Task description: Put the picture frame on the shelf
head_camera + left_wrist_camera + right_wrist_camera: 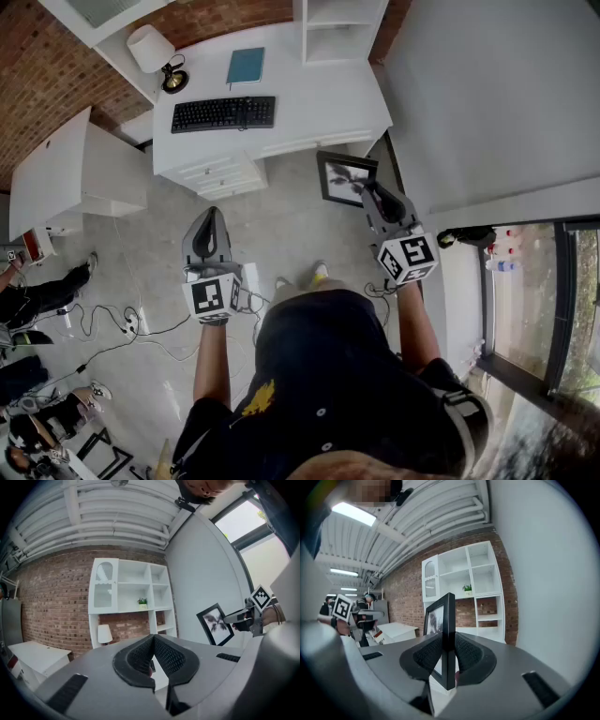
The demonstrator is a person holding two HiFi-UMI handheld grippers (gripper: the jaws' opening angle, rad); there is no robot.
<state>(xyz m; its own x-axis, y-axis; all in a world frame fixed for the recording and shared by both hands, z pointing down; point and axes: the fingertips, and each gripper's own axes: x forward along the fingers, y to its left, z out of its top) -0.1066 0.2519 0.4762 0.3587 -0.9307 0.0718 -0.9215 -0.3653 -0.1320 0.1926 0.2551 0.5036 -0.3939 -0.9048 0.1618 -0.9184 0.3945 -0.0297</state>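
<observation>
One part of the job looked done and most of it looked left: the picture frame (345,178) was up off the floor (281,220) and clamped in the right tool (377,195). The shelf (311,49), though, stood well apart from it, beyond the white table (309,103), at about twelve o'clock from the person in the head view. By my reading, the carry across the room and the placing in a compartment were both yet to come. In the right gripper view the picture frame (448,620) stood upright and edge-on between the pads, which pressed on its black edge from both sides. The shelf (471,581) lay ahead at roughly one o'clock, its compartments mostly bare apart from a small plant (467,588). The right arm was stretched forward at about one o'clock of the person's body, with the tool tipped slightly downward. The left tool (210,217) was held out level at about eleven o'clock, its jaws brought together on nothing, and it looked idle, well apart from the picture frame.
</observation>
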